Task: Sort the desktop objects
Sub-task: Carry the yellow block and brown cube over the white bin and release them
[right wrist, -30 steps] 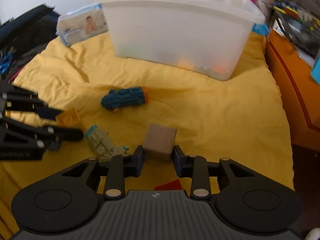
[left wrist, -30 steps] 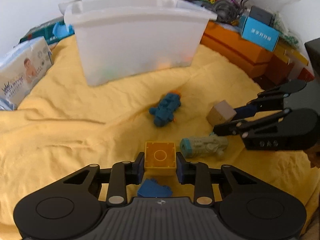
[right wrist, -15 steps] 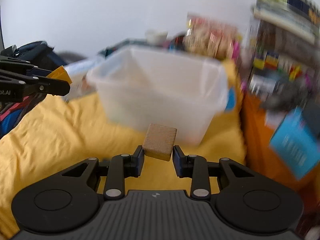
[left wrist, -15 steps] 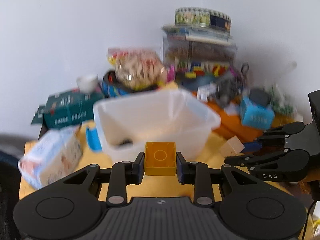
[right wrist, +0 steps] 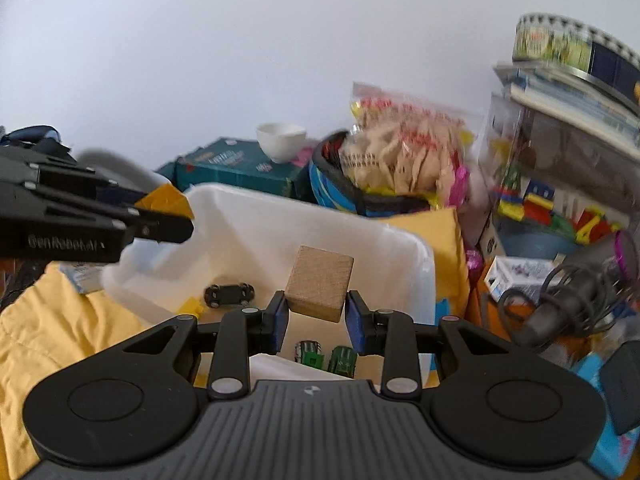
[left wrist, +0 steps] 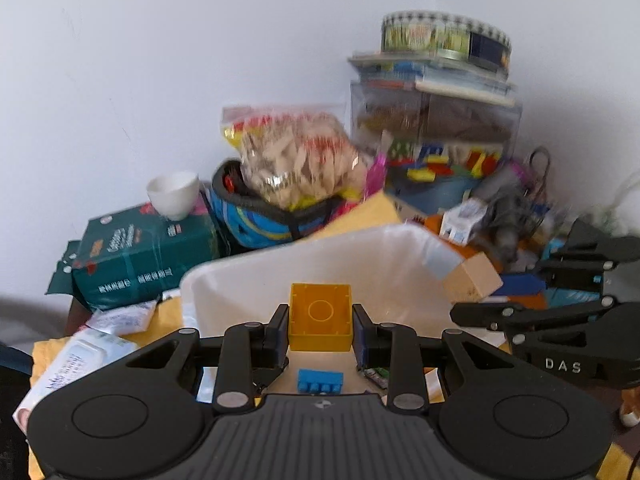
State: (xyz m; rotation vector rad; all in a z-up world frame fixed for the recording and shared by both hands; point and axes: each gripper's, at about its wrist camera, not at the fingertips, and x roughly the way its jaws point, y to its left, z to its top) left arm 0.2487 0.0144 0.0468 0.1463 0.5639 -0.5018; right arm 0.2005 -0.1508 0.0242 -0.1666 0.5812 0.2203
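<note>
My left gripper (left wrist: 320,330) is shut on a yellow toy brick (left wrist: 320,316), hollow side facing the camera, held above the open white plastic bin (left wrist: 248,280). My right gripper (right wrist: 315,316) is shut on a plain wooden cube (right wrist: 320,282), also over the white bin (right wrist: 420,252). Each gripper shows in the other's view: the right one with its cube (left wrist: 472,278) at the right edge, the left one with its yellow brick (right wrist: 166,202) at the left. Inside the bin lie a blue brick (left wrist: 320,381), a black toy car (right wrist: 229,294) and green toys (right wrist: 342,360).
Behind the bin stand a green box (left wrist: 140,248) with a white cup (left wrist: 173,195) on it, a snack bag (left wrist: 296,160) in a blue basket, a clear case of coloured bricks (left wrist: 436,152) under a round tin (left wrist: 444,38), and tangled cables (right wrist: 568,300). Yellow cloth (right wrist: 52,328) covers the desk.
Both grippers have risen from the yellow cloth, carrying the yellow brick and the wooden cube, and have moved forward to above the bin's opening. The toys left on the cloth have dropped out of view.
</note>
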